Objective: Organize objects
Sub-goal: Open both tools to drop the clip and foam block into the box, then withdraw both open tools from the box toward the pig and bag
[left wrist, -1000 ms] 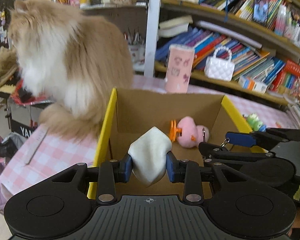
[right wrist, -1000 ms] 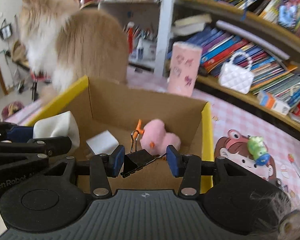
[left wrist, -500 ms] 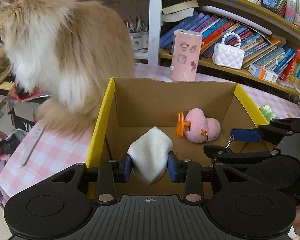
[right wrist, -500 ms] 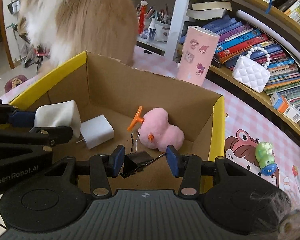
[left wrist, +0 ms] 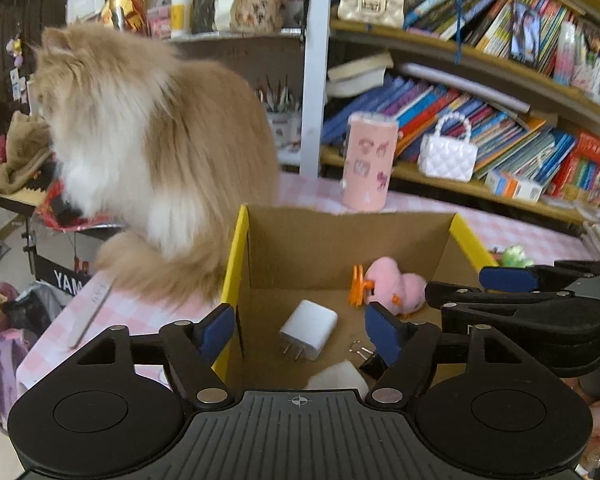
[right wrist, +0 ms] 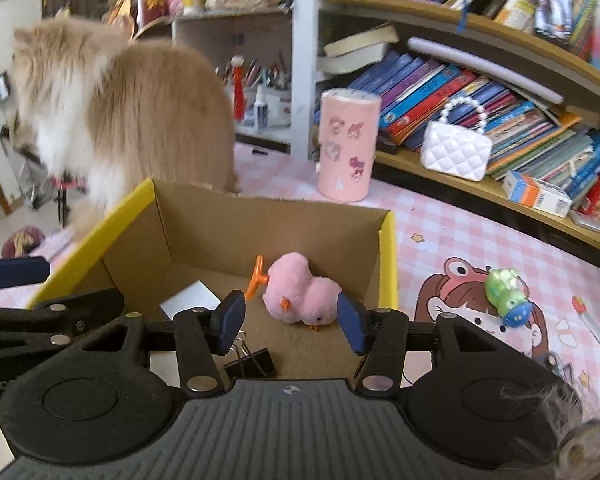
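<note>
Both the left gripper (left wrist: 300,326) and right gripper (right wrist: 291,322) are spreading, pinching nothing, the light, stiff, slippery binder clip (right wrist: 252,362) lying boxed just below the right pads, best gripped across its body.

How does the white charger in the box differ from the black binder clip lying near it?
The white charger is a rounded plastic block with two metal prongs; the black binder clip is a folded wedge with wire handles. The charger looks bulkier than the clip. The charger lies further into the cardboard box; the clip lies nearer the cameras. Both rest loose on the box floor, gripped by neither tool.
</note>
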`<state>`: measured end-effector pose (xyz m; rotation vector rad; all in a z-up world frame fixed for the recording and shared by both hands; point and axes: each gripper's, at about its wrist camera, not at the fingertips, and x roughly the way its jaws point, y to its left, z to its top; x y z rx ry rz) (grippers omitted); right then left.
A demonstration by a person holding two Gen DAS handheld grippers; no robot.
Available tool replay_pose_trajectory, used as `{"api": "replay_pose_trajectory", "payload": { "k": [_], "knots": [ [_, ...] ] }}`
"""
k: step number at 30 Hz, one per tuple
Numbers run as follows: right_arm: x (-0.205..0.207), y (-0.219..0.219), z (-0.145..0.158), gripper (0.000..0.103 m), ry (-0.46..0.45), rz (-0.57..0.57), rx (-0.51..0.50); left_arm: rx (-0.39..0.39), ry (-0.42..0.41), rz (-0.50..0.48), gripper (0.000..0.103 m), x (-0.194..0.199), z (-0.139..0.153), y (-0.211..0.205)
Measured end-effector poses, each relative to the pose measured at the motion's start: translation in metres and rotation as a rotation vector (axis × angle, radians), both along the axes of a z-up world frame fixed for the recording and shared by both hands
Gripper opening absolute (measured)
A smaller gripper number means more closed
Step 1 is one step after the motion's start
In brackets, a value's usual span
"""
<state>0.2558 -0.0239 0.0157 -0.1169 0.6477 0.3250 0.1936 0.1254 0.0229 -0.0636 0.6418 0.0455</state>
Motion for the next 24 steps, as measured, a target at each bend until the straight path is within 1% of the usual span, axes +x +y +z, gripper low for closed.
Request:
{"api": "replay_pose_trajectory", "payload": {
  "k": [2,6,9,11,15,20,22,24],
  "knots": [
    [-0.013,-0.002,0.007,0.05,-0.022,-0.016,0.013,-0.01,-0.016,-0.001,0.079,-0.009,0.004,0.001],
    [-0.039,-0.007,0.017,0.051,-0.061,-0.047,0.022,-0.019,-0.041,-0.014,0.079,-0.03,0.01,0.002],
    [-0.062,-0.01,0.019,0.051,-0.079,-0.066,0.019,-0.015,-0.051,-0.02,0.08,-0.045,0.011,0.004],
    [-0.077,-0.012,0.017,0.053,-0.087,-0.075,0.011,-0.018,-0.046,-0.022,0.08,-0.055,0.009,0.006],
    [-0.106,-0.014,0.012,0.054,-0.076,-0.089,-0.002,-0.022,-0.026,-0.028,0.08,-0.074,0.003,0.007],
    [-0.142,-0.013,-0.004,0.054,-0.035,-0.128,-0.024,-0.022,0.013,-0.046,0.081,-0.101,-0.006,0.008],
    [-0.155,-0.012,-0.009,0.054,-0.019,-0.146,-0.029,-0.015,0.029,-0.053,0.082,-0.111,-0.009,0.007],
    [-0.166,-0.011,-0.012,0.054,-0.008,-0.157,-0.03,-0.007,0.042,-0.063,0.085,-0.12,-0.012,0.005]
  ]
}}
